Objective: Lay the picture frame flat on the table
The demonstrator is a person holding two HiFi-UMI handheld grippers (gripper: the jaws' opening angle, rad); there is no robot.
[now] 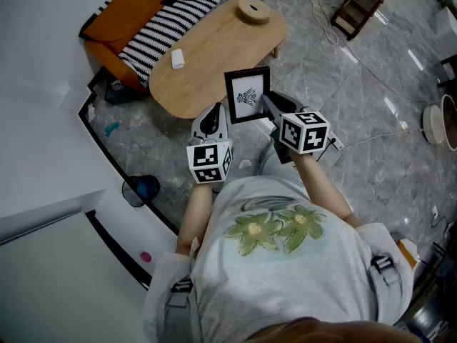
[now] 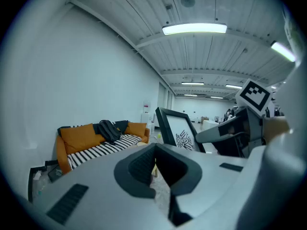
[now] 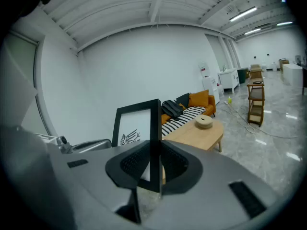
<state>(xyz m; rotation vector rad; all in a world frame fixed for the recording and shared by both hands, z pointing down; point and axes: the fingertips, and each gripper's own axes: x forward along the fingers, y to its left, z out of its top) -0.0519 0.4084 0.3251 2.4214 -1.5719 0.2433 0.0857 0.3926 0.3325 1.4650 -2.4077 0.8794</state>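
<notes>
One side edge of the upright picture frame (image 1: 248, 95) sits clamped in my right gripper (image 1: 270, 106), my left gripper (image 1: 212, 118) closed and empty beside it, the table (image 1: 214, 52) ahead and below.

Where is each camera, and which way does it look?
Head view: on the person's head, looking down at left gripper, right gripper, forearms, picture frame, table.
Left gripper view: on the left gripper, along its empty jaws toward the sofa.
Right gripper view: on the right gripper, along jaws gripping the picture frame.
All three show it.
</notes>
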